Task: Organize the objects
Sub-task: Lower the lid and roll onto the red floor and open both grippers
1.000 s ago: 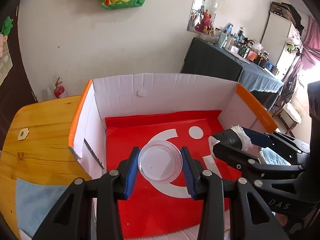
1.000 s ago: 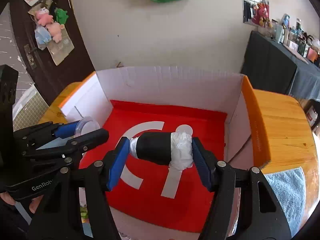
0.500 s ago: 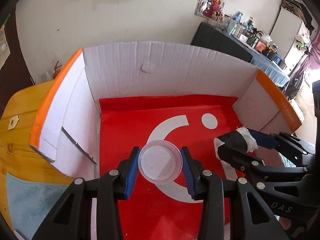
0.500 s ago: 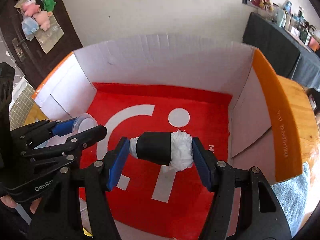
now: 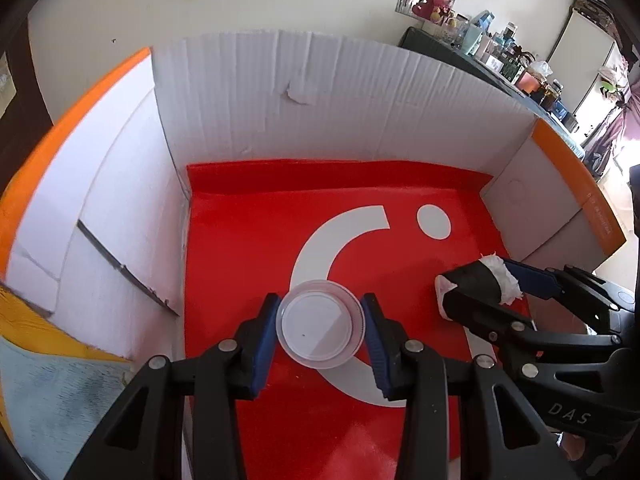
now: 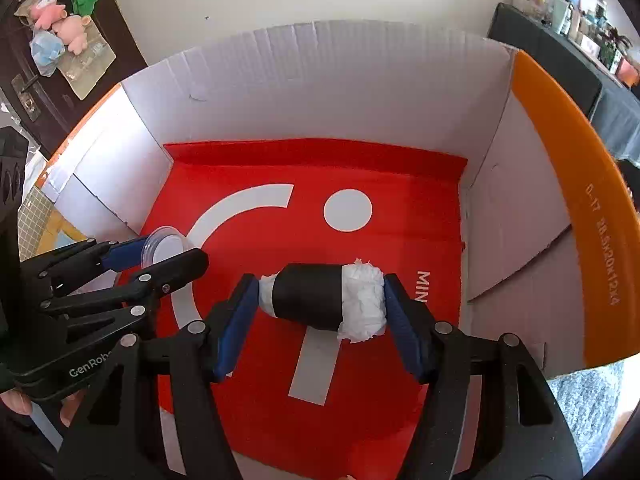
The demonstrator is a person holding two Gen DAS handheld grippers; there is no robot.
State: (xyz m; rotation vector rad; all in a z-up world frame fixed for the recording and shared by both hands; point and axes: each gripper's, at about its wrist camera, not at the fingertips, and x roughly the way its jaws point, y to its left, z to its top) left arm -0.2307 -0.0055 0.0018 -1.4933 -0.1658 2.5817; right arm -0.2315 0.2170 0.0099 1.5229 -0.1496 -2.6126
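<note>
My left gripper (image 5: 321, 325) is shut on a small clear plastic cup (image 5: 320, 325), its blue pads pressing the rim from both sides, low over the red floor of an open cardboard box (image 5: 320, 92). My right gripper (image 6: 320, 300) is shut on a black roll with white paper stuffed in its ends (image 6: 324, 300), held crosswise over the box floor. In the left wrist view the roll (image 5: 476, 286) and right gripper (image 5: 486, 284) sit to the right. The right wrist view has the cup (image 6: 166, 245) and left gripper (image 6: 158, 250) at the left.
The box has white inner walls, orange flaps (image 6: 576, 200) and a red floor with white markings (image 6: 347, 210). It stands on a wooden table (image 5: 36, 332) with a light blue cloth (image 5: 52, 396) at its near left corner. A dark cluttered sideboard (image 5: 500, 68) stands far right.
Both grippers have sunk deeper into the box and tipped further down, so the walls now fill more of each view. Cup and roll stay gripped as before.
</note>
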